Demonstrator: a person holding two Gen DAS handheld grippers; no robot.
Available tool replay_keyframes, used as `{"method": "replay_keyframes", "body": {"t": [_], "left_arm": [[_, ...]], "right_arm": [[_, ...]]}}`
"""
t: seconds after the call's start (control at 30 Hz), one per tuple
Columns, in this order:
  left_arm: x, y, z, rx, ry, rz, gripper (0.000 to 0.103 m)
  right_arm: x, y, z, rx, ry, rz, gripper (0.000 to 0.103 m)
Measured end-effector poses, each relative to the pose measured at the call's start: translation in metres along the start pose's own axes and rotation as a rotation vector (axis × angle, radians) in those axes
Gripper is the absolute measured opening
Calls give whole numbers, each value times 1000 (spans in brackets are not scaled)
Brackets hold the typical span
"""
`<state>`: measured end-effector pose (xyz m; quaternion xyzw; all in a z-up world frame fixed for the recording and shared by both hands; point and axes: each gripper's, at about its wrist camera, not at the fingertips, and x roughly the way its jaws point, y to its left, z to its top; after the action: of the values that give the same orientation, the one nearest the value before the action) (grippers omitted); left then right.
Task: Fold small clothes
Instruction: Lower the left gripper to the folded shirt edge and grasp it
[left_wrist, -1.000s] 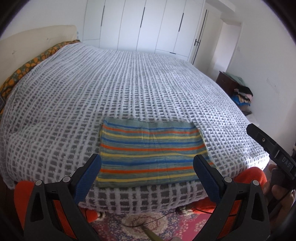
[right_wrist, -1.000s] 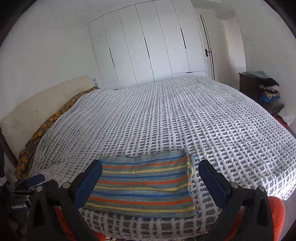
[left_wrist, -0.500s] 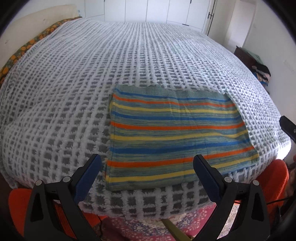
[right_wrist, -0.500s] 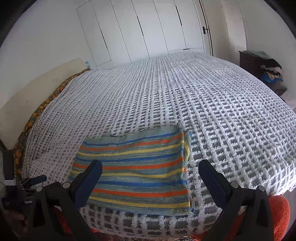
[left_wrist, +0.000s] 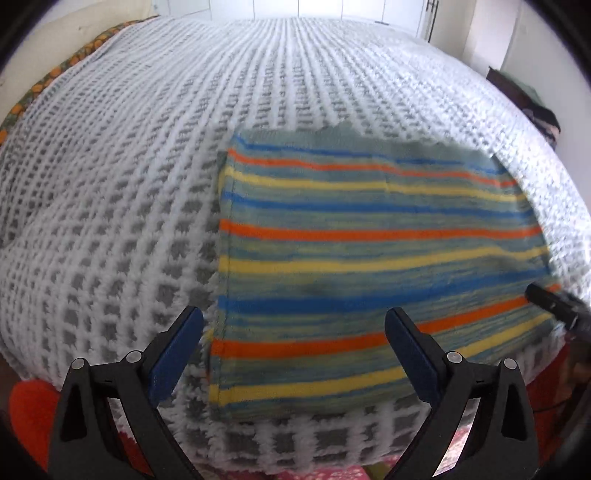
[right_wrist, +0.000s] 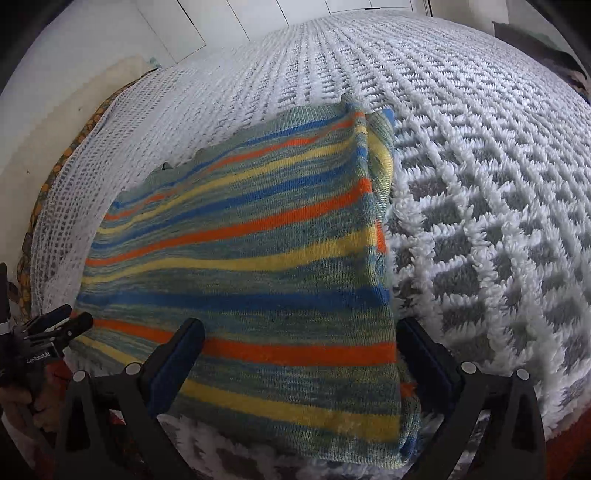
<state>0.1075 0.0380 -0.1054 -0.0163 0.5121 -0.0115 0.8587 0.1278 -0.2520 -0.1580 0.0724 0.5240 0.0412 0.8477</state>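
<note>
Both grippers share one build: the left gripper (left_wrist: 293, 347) and the right gripper (right_wrist: 301, 352) have matte black triangular arms with cut-out windows, round silver screws at the pivots, and dark blue pads lining the jaws. White "GenRobot.AI" lettering marks the left one's black body.

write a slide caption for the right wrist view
Open right hand-held gripper poised over striped knit garment on white bedspread.

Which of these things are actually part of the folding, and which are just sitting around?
Part of the job:
striped knit garment
left gripper, open
right gripper, open

Just there:
white-and-grey bedspread
orange patterned fabric at the bed's edge
</note>
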Motion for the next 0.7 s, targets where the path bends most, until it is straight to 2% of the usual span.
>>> {"method": "replay_keyframes", "body": {"t": [0.07, 0.17, 0.27, 0.33, 0.4, 0.47, 0.53, 0.7], "left_arm": [[3, -19, 26, 35, -3, -33, 99], [31, -49, 71, 110, 17, -31, 99], [78, -64, 112, 120, 89, 24, 99], [103, -68, 124, 122, 124, 74, 98], [111, -73, 122, 154, 133, 118, 98], [103, -76, 109, 184, 116, 117, 98], [88, -80, 87, 223, 99, 101, 98], [54, -104, 33, 360, 48, 118, 99]], "right_arm": [[2, 1, -1, -10, 2, -3, 103], [4, 4, -1, -28, 7, -12, 103], [4, 3, -2, -23, 9, -4, 103], [4, 2, 0, -15, 8, 9, 103], [1, -1, 2, -3, 8, 23, 103], [-2, -4, 3, 10, 5, 40, 103], [-5, -6, 3, 19, 1, 54, 103], [-5, -6, 0, 11, 2, 46, 103]]}}
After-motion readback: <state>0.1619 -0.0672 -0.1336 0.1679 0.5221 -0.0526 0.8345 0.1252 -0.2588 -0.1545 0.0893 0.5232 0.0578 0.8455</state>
